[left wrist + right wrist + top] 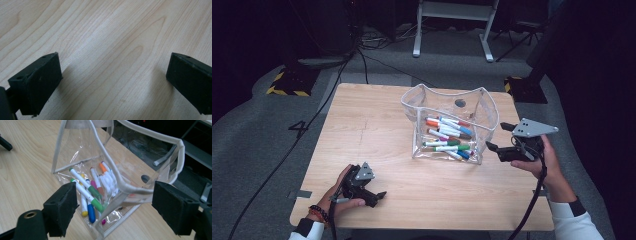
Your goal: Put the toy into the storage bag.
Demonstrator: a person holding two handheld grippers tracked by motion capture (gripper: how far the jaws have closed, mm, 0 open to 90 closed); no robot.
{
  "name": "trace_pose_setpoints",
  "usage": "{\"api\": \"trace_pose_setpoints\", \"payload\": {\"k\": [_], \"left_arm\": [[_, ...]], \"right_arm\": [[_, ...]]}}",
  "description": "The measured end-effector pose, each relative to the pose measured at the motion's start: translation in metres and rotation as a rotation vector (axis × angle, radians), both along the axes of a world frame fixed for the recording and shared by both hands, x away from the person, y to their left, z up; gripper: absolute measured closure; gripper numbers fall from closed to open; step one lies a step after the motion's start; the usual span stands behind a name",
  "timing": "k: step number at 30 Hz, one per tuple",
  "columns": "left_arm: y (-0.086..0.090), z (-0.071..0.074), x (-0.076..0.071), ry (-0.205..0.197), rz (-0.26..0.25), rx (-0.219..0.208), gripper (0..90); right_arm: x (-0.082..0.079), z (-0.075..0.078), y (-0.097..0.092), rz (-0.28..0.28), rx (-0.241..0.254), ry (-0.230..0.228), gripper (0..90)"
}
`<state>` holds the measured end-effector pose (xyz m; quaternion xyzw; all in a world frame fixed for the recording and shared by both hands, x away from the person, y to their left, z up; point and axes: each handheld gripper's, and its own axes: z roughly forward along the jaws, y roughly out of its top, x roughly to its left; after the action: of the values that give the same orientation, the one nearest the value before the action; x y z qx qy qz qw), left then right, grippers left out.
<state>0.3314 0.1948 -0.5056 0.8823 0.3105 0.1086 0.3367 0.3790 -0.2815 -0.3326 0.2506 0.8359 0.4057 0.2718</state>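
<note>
A clear plastic pouch with white trim stands open on the wooden table, right of centre. Several coloured markers lie in its bottom. My right gripper is open just right of the pouch, its jaws pointing at the pouch's side. In the right gripper view the pouch and its markers sit between and beyond my open jaws. My left gripper rests low on the table near the front left edge. Its jaws are wide open over bare wood.
A black cable trails off the table's left side onto the grey floor. A white stand's legs are beyond the far edge. Yellow-black hazard tape marks the floor at far left.
</note>
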Motion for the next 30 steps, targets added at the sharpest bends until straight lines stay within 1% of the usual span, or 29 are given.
{"api": "trace_pose_setpoints", "payload": {"k": [3, 9, 15, 20, 22, 24, 26, 29, 30], "left_arm": [[0.000, 0.000, 0.000, 0.000, 0.000, 0.000, 0.4], [0.000, 0.000, 0.000, 0.000, 0.000, 0.000, 0.4], [0.000, 0.000, 0.000, -0.001, 0.000, 0.001, 0.4], [0.000, 0.000, 0.000, -0.001, 0.000, 0.000, 0.4], [0.000, 0.000, 0.000, 0.000, 0.001, 0.000, 0.4], [0.000, 0.000, 0.000, 0.000, 0.000, 0.000, 0.4], [0.000, 0.000, 0.000, 0.000, 0.000, 0.000, 0.4], [0.000, 0.000, 0.000, 0.000, 0.000, 0.000, 0.4], [0.000, 0.000, 0.000, 0.000, 0.000, 0.000, 0.4]], "right_arm": [[-0.003, -0.009, -0.003, 0.010, -0.012, 0.009, 20.2], [-0.005, -0.029, -0.009, -0.006, -0.030, 0.038, 19.8], [-0.006, -0.049, -0.011, -0.024, -0.072, 0.074, 19.9], [-0.006, -0.067, -0.016, -0.037, -0.071, 0.116, 20.3], [-0.005, -0.075, -0.018, -0.045, -0.089, 0.120, 20.3], [-0.005, -0.084, -0.020, -0.051, -0.108, 0.141, 20.3], [-0.004, -0.092, -0.022, -0.053, -0.114, 0.165, 20.3], [-0.002, -0.106, -0.025, -0.069, -0.152, 0.184, 20.3], [-0.001, -0.109, -0.026, -0.071, -0.151, 0.193, 20.2]]}}
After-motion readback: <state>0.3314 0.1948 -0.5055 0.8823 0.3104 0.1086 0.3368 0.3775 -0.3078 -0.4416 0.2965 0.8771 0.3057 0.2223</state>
